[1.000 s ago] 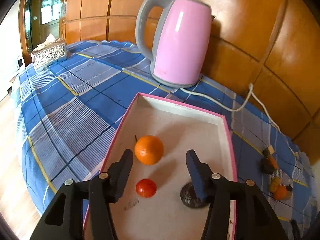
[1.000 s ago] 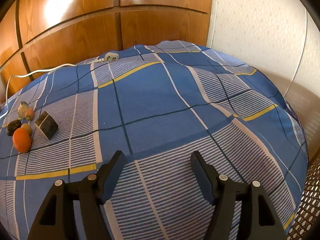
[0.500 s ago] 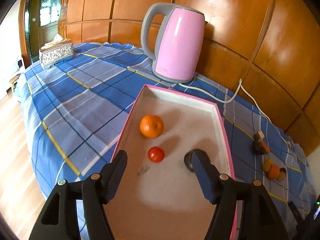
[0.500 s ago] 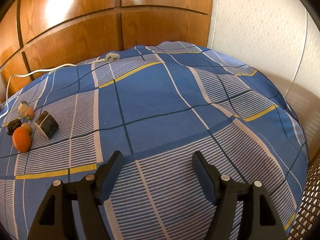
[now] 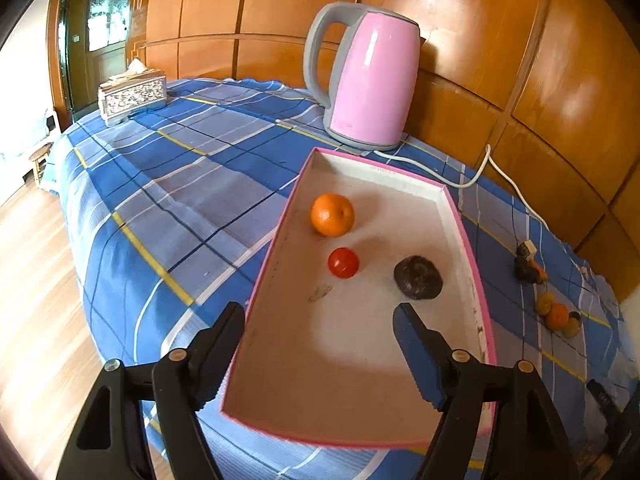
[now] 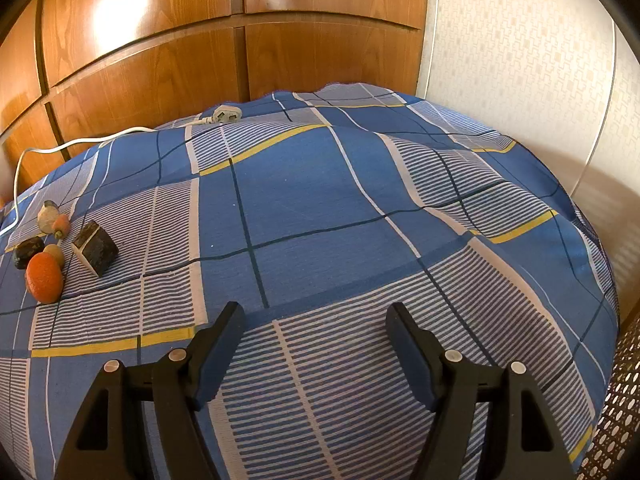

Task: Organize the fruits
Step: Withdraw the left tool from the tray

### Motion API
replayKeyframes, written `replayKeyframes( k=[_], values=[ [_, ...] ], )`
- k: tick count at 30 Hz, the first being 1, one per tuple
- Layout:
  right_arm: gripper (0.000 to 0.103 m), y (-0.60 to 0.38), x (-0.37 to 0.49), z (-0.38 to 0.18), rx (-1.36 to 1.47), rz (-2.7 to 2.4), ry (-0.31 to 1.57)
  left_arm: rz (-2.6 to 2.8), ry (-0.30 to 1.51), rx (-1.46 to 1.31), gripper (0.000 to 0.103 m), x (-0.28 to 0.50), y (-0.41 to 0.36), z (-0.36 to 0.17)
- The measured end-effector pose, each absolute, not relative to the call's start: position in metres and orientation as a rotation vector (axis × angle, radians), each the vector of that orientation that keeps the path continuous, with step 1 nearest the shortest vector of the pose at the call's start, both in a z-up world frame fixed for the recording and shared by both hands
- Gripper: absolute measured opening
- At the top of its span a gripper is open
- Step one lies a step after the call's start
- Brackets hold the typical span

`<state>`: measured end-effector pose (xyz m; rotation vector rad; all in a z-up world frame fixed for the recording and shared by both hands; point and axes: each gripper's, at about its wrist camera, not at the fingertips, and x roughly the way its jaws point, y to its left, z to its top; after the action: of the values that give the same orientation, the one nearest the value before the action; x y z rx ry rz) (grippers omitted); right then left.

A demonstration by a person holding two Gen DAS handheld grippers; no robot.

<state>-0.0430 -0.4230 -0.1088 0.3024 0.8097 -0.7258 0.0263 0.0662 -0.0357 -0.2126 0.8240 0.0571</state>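
A pink-rimmed tray point(image 5: 468, 240) lies on the blue checked cloth and holds an orange point(image 5: 332, 215), a small red fruit point(image 5: 343, 263) and a dark round fruit point(image 5: 418, 283). My left gripper point(image 5: 320, 320) hovers over the tray's near half, its jaws opening with nothing between them. More fruit lies loose on the cloth: an orange one point(image 6: 44, 277), a dark wedge point(image 6: 95, 253) and several small pieces point(image 6: 54, 218), also seen as a small cluster point(image 5: 557, 315) right of the tray. My right gripper point(image 6: 314, 318) hangs over bare cloth, jaws opening, empty.
A pink kettle point(image 5: 370, 80) stands behind the tray, its white cord point(image 5: 486, 162) trailing right to a plug point(image 6: 224, 115). A tissue box point(image 5: 132, 94) sits at the far left. Wood panelling backs the table; the cloth drops off at the left and right edges.
The left gripper has drawn back from the tray's fruit and its jaws have spread wider; the dark fruit now lies clear ahead of the right finger. The right gripper's jaws widened slightly.
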Motion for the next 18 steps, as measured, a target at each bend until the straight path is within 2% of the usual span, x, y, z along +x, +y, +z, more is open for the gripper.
replayKeyframes(
  k=[6,18],
  values=[
    [0.076,-0.423,-0.042,-0.109,0.3,-0.719,0.814,0.08,0.827,-0.226,0.088,0.012,0.073,-0.044],
    [0.076,-0.424,-0.037,-0.108,0.292,-0.711,0.848,0.09,0.842,-0.242,0.089,0.007,0.08,-0.053]
  ],
)
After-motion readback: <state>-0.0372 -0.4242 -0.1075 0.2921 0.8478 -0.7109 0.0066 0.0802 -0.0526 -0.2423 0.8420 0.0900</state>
